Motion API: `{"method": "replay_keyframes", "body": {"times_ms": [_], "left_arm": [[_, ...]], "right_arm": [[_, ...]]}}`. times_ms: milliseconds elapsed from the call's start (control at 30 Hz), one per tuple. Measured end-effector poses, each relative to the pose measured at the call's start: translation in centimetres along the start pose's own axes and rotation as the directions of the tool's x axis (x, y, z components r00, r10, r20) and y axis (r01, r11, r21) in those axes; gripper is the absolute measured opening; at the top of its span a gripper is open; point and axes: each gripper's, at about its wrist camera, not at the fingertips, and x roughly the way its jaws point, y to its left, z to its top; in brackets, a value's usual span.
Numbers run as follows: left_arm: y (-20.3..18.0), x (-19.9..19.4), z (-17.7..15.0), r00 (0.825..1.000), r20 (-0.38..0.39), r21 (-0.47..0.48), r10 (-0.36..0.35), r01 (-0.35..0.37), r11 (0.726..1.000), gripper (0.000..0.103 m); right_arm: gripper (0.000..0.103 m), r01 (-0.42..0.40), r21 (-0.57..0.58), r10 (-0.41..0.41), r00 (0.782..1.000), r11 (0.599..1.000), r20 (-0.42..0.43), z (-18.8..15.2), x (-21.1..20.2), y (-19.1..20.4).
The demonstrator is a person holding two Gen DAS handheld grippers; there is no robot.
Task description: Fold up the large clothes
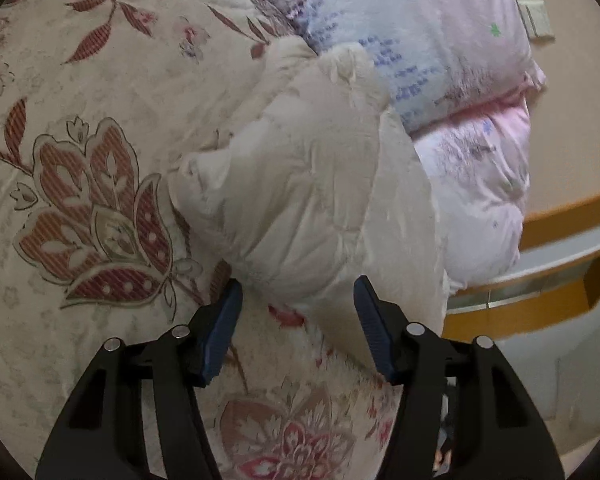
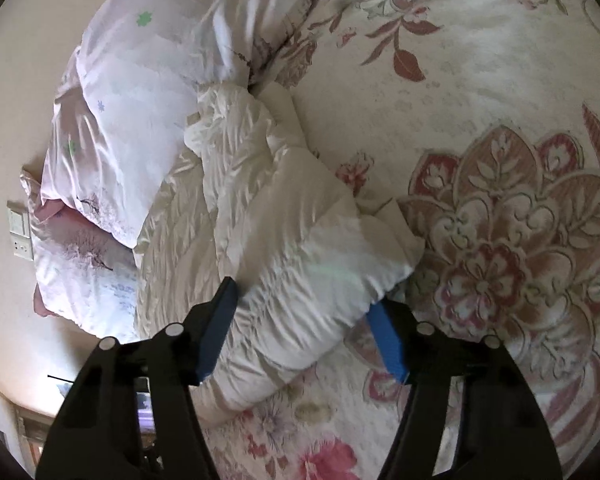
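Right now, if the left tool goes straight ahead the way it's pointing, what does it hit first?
Most likely the puffy white garment, bunched on the floral bedspread directly ahead of the left tool. Its near edge already sits between the open fingertips, though the gap is hard to judge.

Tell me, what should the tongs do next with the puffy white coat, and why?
Probably ease both forward and pinch. The white coat lies bunched on the flowery bedspread, beside the pillows. The right tongs already straddle a thick fold; the left tongs stand open at its edge, gripping nothing.
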Motion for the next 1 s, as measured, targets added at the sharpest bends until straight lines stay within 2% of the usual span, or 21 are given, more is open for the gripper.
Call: {"method": "replay_keyframes", "body": {"times_ms": [233,267,300,333,367,433,467,600,833,933,1000], "left_arm": [[0.9,0.0,2.0,0.993,0.117,-0.088,-0.012,0.023,0.996,0.059],[0.9,0.0,2.1,0.992,0.125,-0.089,-0.015,0.026,0.996,0.057],[1.0,0.1,2.2,0.991,0.132,-0.094,-0.021,0.034,0.995,0.053],[1.2,0.2,2.3,0.99,0.135,-0.102,-0.027,0.041,0.994,0.041],[1.6,0.4,2.5,0.99,0.136,-0.119,-0.037,0.053,0.992,0.035],[2.1,0.5,2.8,0.989,0.141,-0.138,-0.053,0.072,0.988,0.021],[2.1,0.4,2.9,0.988,0.144,-0.138,-0.058,0.078,0.987,0.019],[1.8,-1.0,3.0,0.982,0.173,-0.108,-0.078,0.098,0.989,0.012],[3.5,-6.5,2.6,0.968,0.23,-0.082,-0.098,0.12,0.989,0.012],[4.9,-9.2,1.8,0.965,0.249,-0.077,-0.086,0.108,0.991,0.012],[5.7,-10.6,1.0,0.965,0.253,-0.075,-0.064,0.085,0.994,0.012]], "right_arm": [[0.053,-0.021,0.003,0.021,1.0,1.0,0.02,0.4,0.3,-0.3],[0.047,-0.02,-0.002,0.02,1.0,1.0,0.023,0.4,0.3,-0.4],[0.038,-0.019,-0.011,0.02,0.999,1.0,0.025,0.5,0.4,-0.3],[0.034,-0.024,-0.027,0.024,0.999,0.999,0.028,0.5,0.4,-0.1],[0.028,-0.026,-0.037,0.027,0.999,0.999,0.029,0.4,0.4,0.1],[0.022,-0.043,-0.073,0.045,0.998,0.996,0.032,0.2,0.1,0.9],[0.019,-0.048,-0.088,0.051,0.998,0.995,0.033,0.1,-0.1,1.2],[0.017,-0.084,-0.147,0.087,0.996,0.986,0.02,-0.4,-1.2,2.7],[0.016,-0.17,-0.301,0.154,0.985,0.938,-0.077,-3.4,-3.2,5.3],[0.016,-0.181,-0.374,0.148,0.982,0.91,-0.117,-5.1,-4.1,5.7],[0.017,-0.153,-0.431,0.106,0.986,0.889,-0.133,-6.6,-4.6,5.9]]}}
